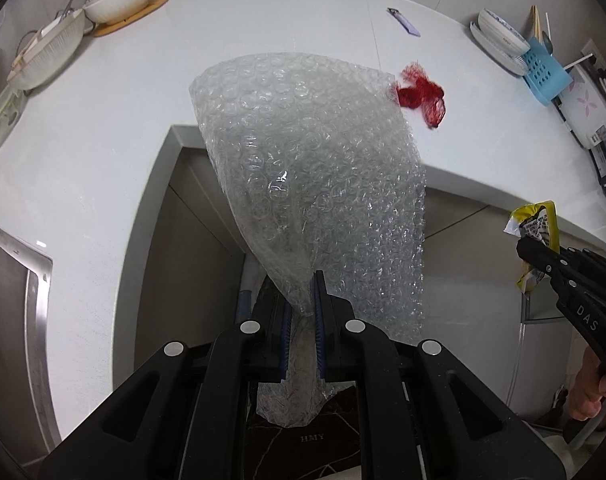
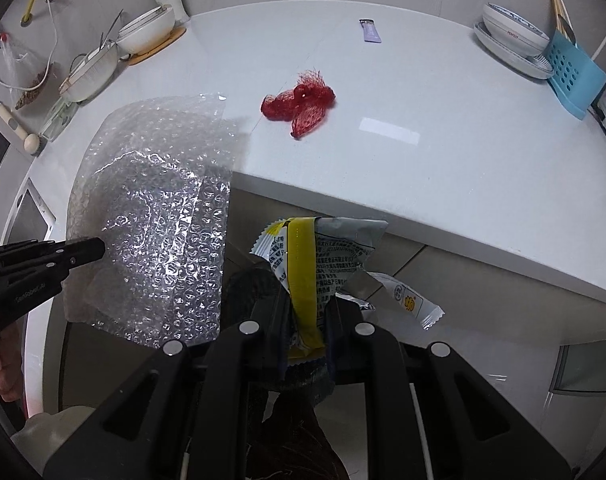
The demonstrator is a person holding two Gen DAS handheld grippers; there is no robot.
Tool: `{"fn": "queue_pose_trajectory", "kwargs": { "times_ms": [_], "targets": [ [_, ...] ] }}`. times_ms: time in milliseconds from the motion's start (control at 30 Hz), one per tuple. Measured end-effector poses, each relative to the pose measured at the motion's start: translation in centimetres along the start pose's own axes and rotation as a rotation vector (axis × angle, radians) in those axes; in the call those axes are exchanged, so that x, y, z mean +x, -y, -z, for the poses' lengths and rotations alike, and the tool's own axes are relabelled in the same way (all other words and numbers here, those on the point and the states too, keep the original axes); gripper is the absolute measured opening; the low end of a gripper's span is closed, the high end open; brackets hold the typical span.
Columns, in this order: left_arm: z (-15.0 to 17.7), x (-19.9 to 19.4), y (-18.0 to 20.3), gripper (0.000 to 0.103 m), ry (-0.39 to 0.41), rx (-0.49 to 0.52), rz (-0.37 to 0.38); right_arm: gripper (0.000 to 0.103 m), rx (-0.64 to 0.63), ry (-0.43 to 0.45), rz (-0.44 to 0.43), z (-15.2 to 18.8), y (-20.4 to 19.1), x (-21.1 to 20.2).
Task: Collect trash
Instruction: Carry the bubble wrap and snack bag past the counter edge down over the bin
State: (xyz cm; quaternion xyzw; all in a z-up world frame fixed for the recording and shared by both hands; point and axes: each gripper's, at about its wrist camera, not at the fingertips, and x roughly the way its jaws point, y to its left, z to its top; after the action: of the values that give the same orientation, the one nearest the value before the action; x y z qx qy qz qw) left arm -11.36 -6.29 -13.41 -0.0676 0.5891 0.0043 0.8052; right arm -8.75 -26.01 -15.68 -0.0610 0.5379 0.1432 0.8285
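left gripper clamped on bubble wrap; right gripper pinching snack wrapper, both off the counter edge; advisable: keep grips firm until over a bin; red netting remains.

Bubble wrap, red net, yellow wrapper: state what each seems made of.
Bubble wrap: clear soft plastic film, glossy; rows of air bubbles show.
Red net: probably plastic mesh; open weave, crumpled.
Yellow wrapper: printed plastic-foil film, likely; silvery inner face, serrated edge.

Clear bubble wrap; red mesh; yellow-grey wrapper; white counter.
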Motion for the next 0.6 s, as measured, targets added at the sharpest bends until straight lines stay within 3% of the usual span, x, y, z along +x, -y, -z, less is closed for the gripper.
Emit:
{"fn": "queue_pose_trajectory", "kwargs": {
  "times_ms": [267,600],
  "targets": [
    [1.4,3.2,0.0,0.009,-0.047,0.008,-0.013,0.013,-0.003,-0.045,-0.014,1.6,-0.1,2.7],
    [2.2,5.8,-0.2,0.009,-0.033,0.031,-0.004,0.013,0.011,-0.095,-0.033,3.1,0.3,6.2]
  ]
}}
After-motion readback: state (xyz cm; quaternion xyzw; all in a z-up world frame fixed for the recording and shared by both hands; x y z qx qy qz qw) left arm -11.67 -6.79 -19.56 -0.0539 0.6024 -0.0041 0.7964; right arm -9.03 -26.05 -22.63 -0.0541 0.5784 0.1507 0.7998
